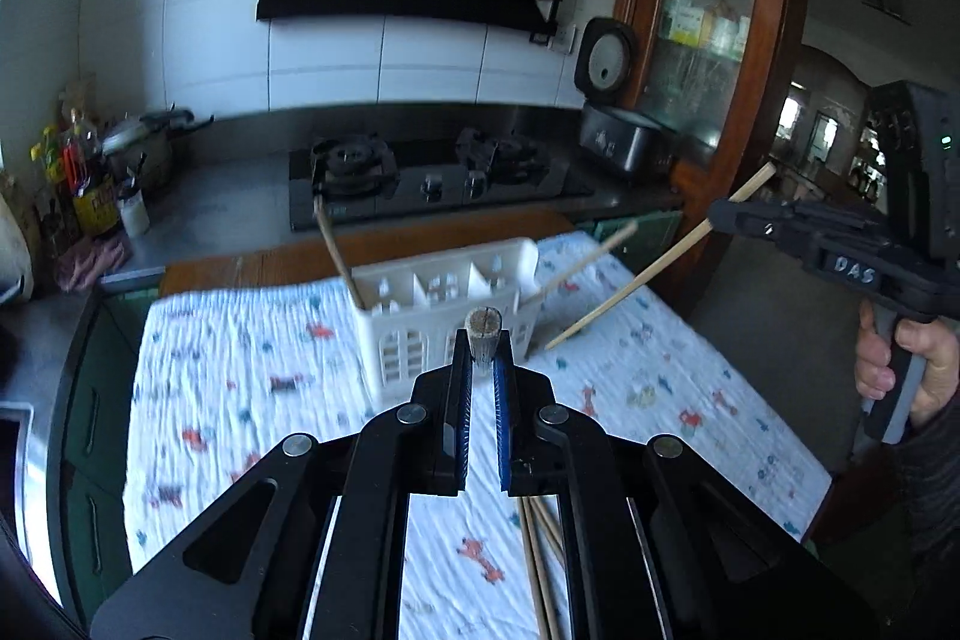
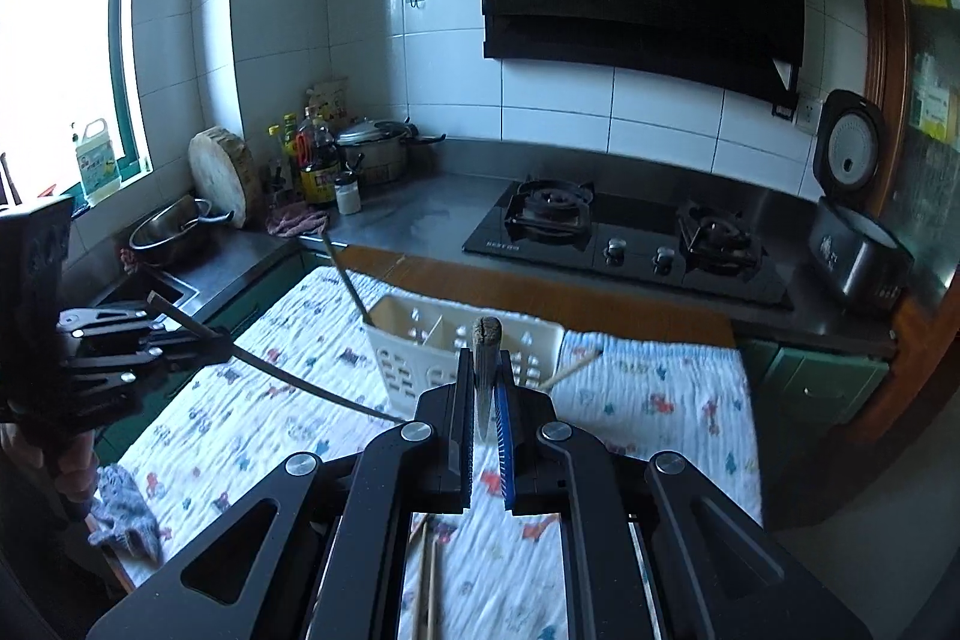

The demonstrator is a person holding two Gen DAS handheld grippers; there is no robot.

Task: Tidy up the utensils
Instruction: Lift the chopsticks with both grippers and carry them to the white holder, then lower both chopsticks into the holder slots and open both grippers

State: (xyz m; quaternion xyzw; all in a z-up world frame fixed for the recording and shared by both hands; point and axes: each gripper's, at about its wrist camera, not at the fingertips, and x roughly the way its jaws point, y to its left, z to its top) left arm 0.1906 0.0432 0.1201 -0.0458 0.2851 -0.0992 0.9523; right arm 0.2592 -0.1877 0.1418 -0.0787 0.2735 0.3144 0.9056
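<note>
Holding chopsticks (image 1: 636,283) above cloth (image 1: 252,340), caddy (image 1: 444,304) ahead

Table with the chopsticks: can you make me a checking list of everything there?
Surface: patterned cloth covers the table.
Job's things: white caddy with an upright chopstick; loose chopsticks on the cloth.
Clutter: grey rag at the cloth's edge.
Grippers: left gripper shut on a dark chopstick; right gripper shut on a pale chopstick.
Cables: nothing seen.
Surroundings: stove, rice cooker, bottles.
</note>
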